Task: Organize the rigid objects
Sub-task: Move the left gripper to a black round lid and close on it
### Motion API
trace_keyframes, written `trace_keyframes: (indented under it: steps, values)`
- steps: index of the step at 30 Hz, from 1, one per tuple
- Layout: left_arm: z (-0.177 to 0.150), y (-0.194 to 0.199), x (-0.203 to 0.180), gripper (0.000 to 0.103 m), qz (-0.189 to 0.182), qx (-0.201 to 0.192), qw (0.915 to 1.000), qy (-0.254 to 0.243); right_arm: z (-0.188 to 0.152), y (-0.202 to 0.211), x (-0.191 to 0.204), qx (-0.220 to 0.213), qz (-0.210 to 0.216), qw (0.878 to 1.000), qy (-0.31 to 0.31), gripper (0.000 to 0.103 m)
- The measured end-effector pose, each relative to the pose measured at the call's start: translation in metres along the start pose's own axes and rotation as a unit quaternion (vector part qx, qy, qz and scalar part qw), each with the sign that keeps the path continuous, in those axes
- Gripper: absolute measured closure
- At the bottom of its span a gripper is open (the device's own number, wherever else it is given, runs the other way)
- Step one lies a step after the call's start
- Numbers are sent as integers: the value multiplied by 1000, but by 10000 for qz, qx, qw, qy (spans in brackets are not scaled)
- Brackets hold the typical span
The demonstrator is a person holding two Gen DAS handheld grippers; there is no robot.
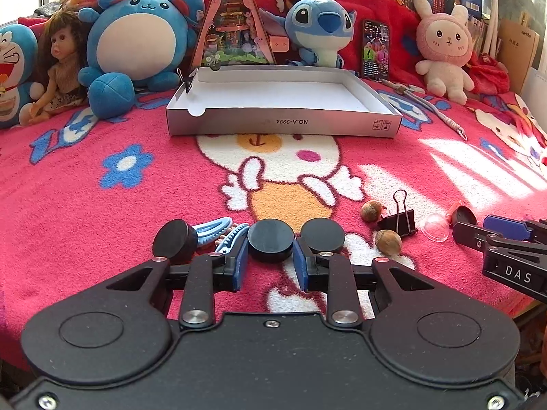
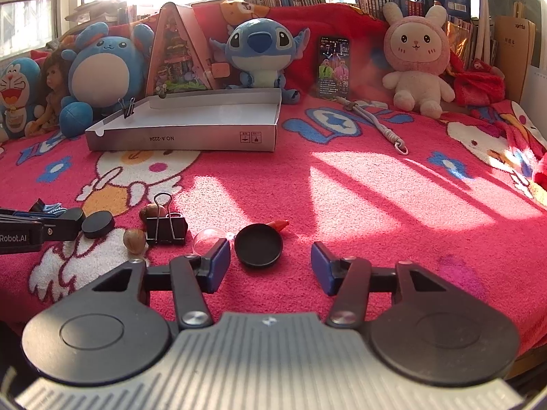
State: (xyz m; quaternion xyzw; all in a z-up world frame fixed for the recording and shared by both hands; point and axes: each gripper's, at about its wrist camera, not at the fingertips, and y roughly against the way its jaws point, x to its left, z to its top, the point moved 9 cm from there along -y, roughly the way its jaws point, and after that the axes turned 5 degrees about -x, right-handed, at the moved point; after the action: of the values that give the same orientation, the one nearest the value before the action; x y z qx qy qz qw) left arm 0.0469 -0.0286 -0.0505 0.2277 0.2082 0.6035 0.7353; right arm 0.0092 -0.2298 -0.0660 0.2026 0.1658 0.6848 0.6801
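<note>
My left gripper [image 1: 270, 250] is shut on a black disc [image 1: 271, 239], its blue pads pressing both sides. Two more black discs [image 1: 174, 241] [image 1: 323, 235] lie to either side, and blue hair clips [image 1: 218, 230] sit just behind. My right gripper [image 2: 269, 251] stands open around a shallow black lid [image 2: 258, 249], which lies near the left pad [image 2: 218, 264] and well clear of the other. A clear dome [image 2: 208, 237], a black binder clip [image 2: 165, 227] and two brown nuts [image 2: 135, 241] [image 2: 150, 212] lie between the grippers. The white box [image 1: 283, 126] stands open farther back.
Plush toys [image 1: 136, 37] [image 2: 415, 65], a doll [image 1: 59, 65], a triangular toy house [image 1: 232, 27] and a phone [image 1: 376, 49] line the back of the pink blanket. A lanyard [image 2: 383, 124] lies right of the box. A small binder clip [image 2: 128, 106] sits on the box rim.
</note>
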Motion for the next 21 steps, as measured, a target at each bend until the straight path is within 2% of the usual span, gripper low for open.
trace_keyframes:
  steps: [8, 11, 14, 17, 21]
  values:
    - [4, -12, 0, 73, 131, -176, 9998, 2, 1, -5, -1, 59, 8, 10000, -5, 53]
    - [5, -16, 2, 73, 100, -287, 9994, 166, 2, -6, 2, 55, 74, 10000, 17, 54]
    - [5, -22, 6, 73, 82, -370, 9985, 396, 1, -8, 4, 70, 125, 9999, 32, 61]
    - [7, -23, 6, 73, 95, -445, 9985, 316, 3, -10, 4, 74, 157, 9998, -47, 66]
    - [9, -27, 5, 73, 130, -473, 9986, 173, 7, -9, 3, 54, 198, 9996, -185, 66]
